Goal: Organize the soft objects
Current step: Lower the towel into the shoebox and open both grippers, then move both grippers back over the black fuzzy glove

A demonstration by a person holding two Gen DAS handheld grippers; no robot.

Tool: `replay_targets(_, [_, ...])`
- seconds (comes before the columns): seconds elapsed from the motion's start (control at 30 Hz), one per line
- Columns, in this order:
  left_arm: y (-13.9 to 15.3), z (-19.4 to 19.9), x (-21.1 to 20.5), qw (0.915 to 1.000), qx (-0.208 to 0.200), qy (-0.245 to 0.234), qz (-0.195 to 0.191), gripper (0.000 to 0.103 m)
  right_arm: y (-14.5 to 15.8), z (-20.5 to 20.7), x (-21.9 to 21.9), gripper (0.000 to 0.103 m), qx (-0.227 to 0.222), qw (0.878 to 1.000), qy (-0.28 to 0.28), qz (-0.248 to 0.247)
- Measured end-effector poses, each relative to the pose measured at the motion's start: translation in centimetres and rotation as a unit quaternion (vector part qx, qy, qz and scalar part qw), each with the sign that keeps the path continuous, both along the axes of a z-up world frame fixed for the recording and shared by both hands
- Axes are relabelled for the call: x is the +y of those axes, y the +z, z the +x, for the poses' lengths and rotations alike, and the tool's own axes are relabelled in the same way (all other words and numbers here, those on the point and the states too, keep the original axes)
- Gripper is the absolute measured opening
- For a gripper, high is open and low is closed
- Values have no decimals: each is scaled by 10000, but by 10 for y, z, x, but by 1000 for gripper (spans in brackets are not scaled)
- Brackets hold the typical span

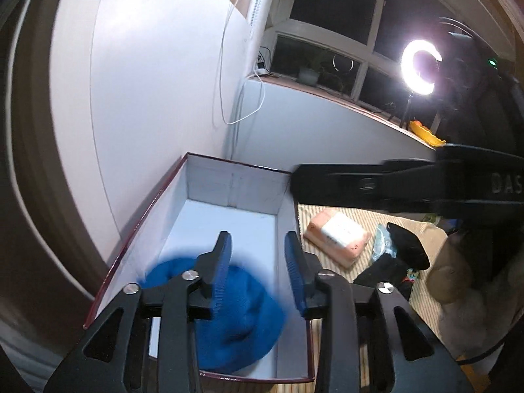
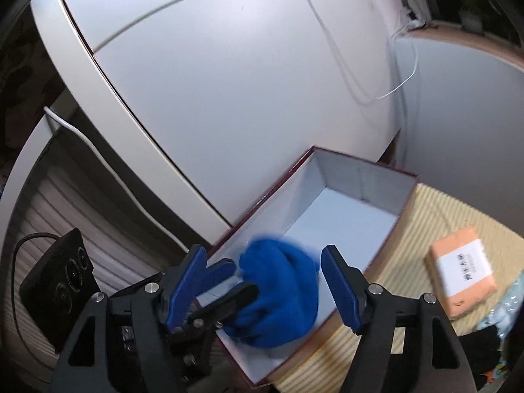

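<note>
A blue knitted soft item (image 1: 235, 314) lies blurred at the near end of a white box with a dark red rim (image 1: 235, 163). My left gripper (image 1: 258, 249) hangs over that end, jaws apart, the blue pads not pressing on the knit. In the right wrist view the same blue item (image 2: 281, 291) sits in the box (image 2: 360, 160) below my right gripper (image 2: 263, 262), whose jaws stand wide with nothing gripped. The left gripper's fingers (image 2: 222, 267) reach in from the lower left beside the knit. The right gripper's black body (image 1: 393, 186) crosses the left view at the right.
On the striped mat (image 2: 425, 222) right of the box lie an orange packet with a white label (image 1: 337, 234), a plastic-wrapped item (image 1: 381, 242), a black soft item (image 1: 406, 245) and a beige plush (image 1: 455, 271). A ring light (image 1: 421, 65) glares. A black device (image 2: 62, 281) sits left.
</note>
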State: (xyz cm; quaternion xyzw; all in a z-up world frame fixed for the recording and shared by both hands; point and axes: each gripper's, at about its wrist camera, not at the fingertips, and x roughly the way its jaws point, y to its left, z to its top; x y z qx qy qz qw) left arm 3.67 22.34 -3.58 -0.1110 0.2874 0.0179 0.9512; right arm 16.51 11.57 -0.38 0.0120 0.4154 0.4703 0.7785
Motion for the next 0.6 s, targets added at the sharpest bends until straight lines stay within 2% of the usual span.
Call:
replay_targets(0.07, [0, -2, -4, 9999, -16, 17, 105, 46, 1, -1, -11, 69, -46, 9999, -118, -4])
replay_targets(0.27, [9, 13, -23, 9994, -99, -259, 195, 47, -2, 0, -57, 70, -212, 9977, -625, -134])
replay_targets(0.4, [8, 5, -40, 9986, -190, -497, 50, 49, -8, 0, -90, 70, -233, 9949, -953, -237])
replay_targets(0.47, [8, 1, -50, 9981, -231, -574, -11, 55, -11, 0, -106, 70, -233, 9937, -1070, -252])
replay_targets(0.6, [9, -2, -68, 9968, -222, -767, -85, 56, -15, -4, -142, 70, -270, 9913, -1269, -233])
